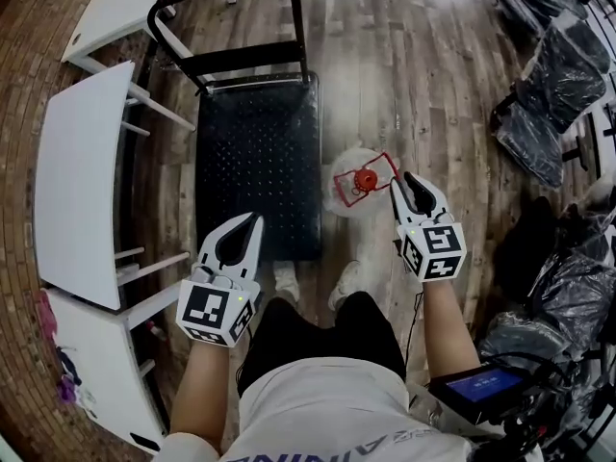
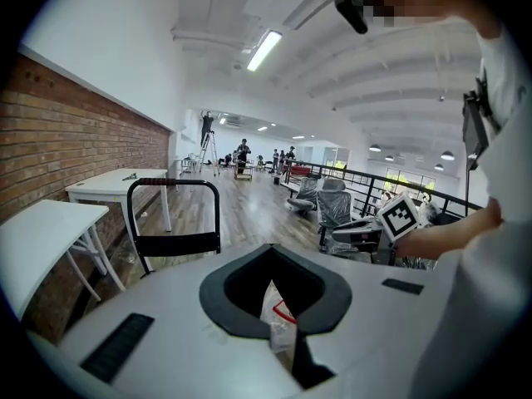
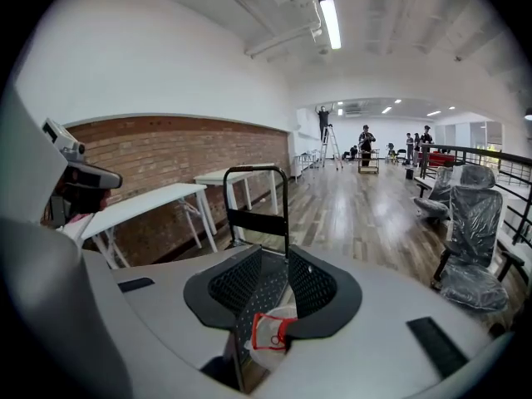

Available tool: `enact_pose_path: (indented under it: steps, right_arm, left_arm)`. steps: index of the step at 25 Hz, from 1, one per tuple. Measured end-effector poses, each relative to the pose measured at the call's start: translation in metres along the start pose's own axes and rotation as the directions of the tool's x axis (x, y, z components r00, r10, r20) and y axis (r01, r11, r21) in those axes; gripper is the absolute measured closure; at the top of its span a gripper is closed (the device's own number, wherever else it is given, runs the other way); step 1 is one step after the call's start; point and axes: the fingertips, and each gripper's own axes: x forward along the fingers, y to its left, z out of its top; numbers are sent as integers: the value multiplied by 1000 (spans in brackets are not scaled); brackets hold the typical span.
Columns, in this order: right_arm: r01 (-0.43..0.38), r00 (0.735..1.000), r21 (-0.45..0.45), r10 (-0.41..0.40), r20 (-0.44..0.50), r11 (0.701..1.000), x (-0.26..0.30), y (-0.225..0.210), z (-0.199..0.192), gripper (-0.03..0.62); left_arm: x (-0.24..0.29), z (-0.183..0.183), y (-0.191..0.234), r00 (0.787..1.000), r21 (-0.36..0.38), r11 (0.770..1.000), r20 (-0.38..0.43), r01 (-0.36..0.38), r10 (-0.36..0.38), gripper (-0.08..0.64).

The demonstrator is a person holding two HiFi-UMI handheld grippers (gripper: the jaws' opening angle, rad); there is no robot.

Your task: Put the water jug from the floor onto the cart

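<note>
Water jug (image 1: pixel 351 198), clear w/ red cap (image 1: pixel 365 179) and thin red carry handle (image 1: pixel 383 166), stands upright on the wood floor (image 1: pixel 414 65), just beside the right edge of the cart (image 1: pixel 258 152) near its front end, i.e. not on the cart. Cart is a flat black deck w/ dotted surface, nothing on it, push handle (image 1: pixel 241 59) at the far end. Right hand-held gripper (image 1: pixel 400 181) hangs at the jug's right side, tips just beside the red handle; can't tell if they touch it. Its jaws stand a little apart w/ nothing clamped; right gripper view looks down thru the gap onto cart deck and jug top (image 3: pixel 268 332). Left hand-held gripper (image 1: pixel 254 221) sits over the cart's front left part, approx. level w/ the right one, well apart from the jug. Its jaw tips meet, nothing gripped; left gripper view shows a sliver of jug (image 2: pixel 278 314) past the jaws. Person's shoes (image 1: pixel 285 282) are on the floor right behind the cart's front edge. White counters (image 1: pixel 82 181) line the left side along a brick wall; plastic-wrapped chairs (image 1: pixel 558 75) are off to the right.
</note>
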Motion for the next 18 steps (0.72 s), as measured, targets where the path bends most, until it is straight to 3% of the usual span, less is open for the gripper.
enact_pose_path:
  steps: [8,18]
  right_arm:
    - [-9,999,38,11,-34,999,60,-12,-44,460]
    - [-53,995,-28,51,-80,998,120,-3,-111,274]
  left_arm:
    - [20,-40,10,998,6,1000,-59,-15,15,558]
    - [38,-119,27,992,-19,999,-125,-35,32,559]
